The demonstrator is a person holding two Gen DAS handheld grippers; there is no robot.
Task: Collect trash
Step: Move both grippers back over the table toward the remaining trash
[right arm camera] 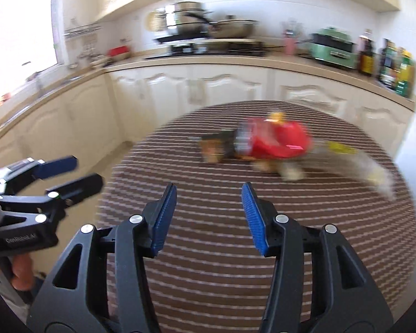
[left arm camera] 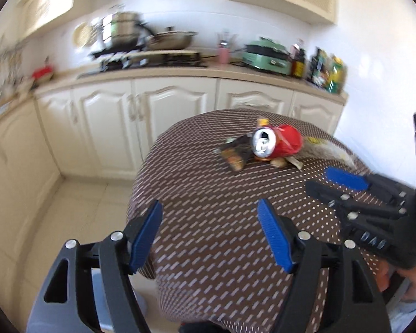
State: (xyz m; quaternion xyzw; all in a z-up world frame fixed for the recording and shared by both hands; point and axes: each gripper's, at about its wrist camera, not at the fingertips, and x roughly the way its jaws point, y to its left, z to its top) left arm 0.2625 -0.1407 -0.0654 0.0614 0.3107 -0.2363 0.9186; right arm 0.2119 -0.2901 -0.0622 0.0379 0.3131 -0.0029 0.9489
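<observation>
- Blue ribbed pads are nearest to us in both views: the left gripper (left arm camera: 209, 237) at the bottom of the left wrist picture stands wide apart with nothing between its jaws, and the right gripper (right arm camera: 209, 217) at the bottom of the right wrist picture also has a clear gap, with only cloth behind it.
- We see both grippers above the near part of the round table (left arm camera: 197, 222), which is covered by a brown cloth with pale dashes. Neither one touches any trash yet.
- Further up, in the centre right of both pictures, the trash lies in one small heap on the cloth: a red can (left arm camera: 277, 141) on its side with the silver top towards us, a dark snack wrapper (left arm camera: 237, 154) touching it on the left, and a pale crumpled bag (left arm camera: 338, 151) on the right.
- We judge the can light, thin and smooth, so it may roll or dent; the best hold is across the red body, near the middle.
- We think the wrapper and the bag are soft and very light; an edge that stands up is the place to pinch.
- Farthest, in the upper part, stands the kitchen counter (left arm camera: 158, 76) with pots, blurred.
</observation>
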